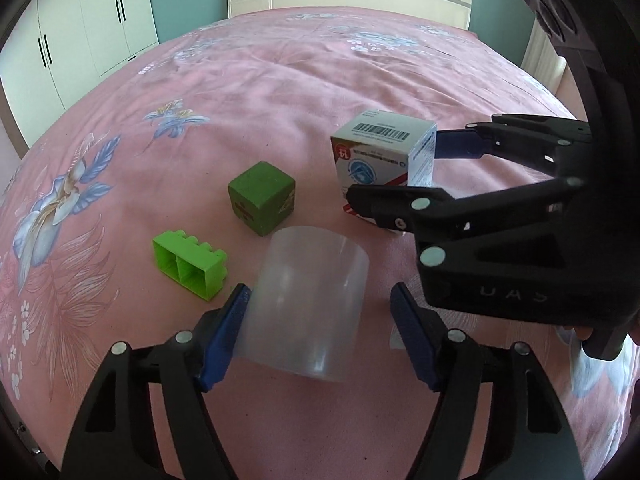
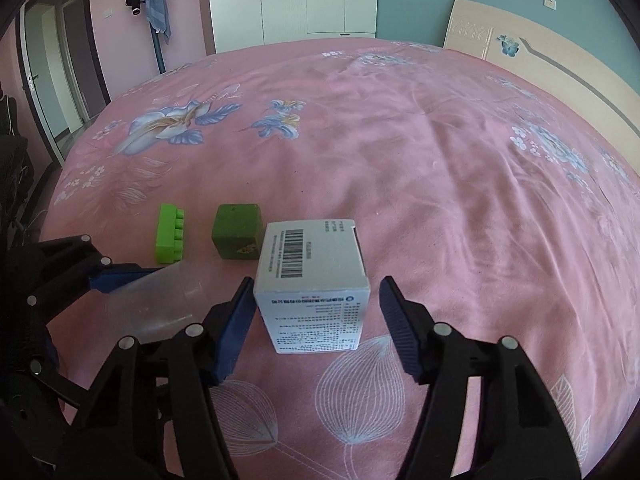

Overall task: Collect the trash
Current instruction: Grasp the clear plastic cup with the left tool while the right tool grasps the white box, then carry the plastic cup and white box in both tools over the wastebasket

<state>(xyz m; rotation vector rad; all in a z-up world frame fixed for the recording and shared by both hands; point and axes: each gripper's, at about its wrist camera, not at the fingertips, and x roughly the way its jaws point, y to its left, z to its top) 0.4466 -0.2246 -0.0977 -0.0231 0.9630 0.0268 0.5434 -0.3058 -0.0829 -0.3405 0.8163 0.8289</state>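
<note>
Now left tongs [image 1: 320, 300] spread around clear cup [image 1: 308, 304]; right tongs [image 2: 316, 304] spread around box [image 2: 316, 280].

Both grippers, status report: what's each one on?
Left gripper open around clear plastic cup. Right gripper open around white carton. Green cube and green brick beyond, clear.
</note>
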